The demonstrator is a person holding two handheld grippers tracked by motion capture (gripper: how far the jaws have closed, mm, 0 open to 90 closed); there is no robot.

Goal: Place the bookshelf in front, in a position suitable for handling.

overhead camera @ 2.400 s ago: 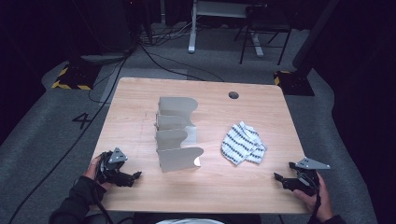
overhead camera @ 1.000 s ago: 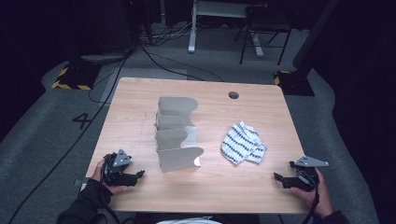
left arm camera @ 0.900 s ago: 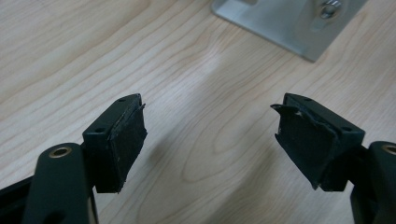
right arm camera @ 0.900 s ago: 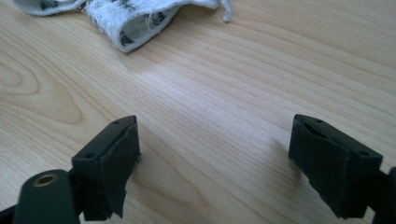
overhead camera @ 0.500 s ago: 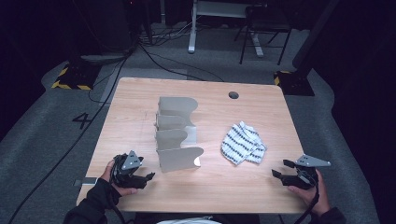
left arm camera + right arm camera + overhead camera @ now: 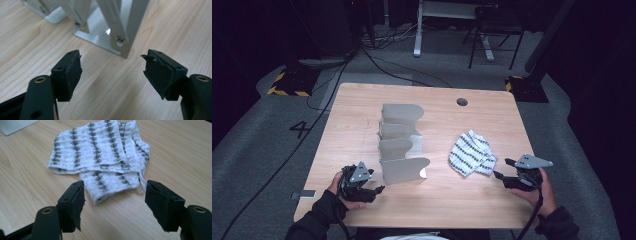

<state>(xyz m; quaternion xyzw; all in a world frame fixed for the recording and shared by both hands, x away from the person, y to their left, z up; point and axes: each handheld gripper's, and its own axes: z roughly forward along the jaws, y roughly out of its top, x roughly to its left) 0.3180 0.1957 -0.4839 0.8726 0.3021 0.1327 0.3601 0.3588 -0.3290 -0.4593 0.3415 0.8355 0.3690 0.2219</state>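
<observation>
The grey rack stands mid-table, its slots bare. The cloth lies crumpled toward the right edge. The left gripper faces the rack and the right gripper faces the cloth; both have been narrowing, jaws spread on nothing. The left gripper view shows screws at the rack's base.
</observation>
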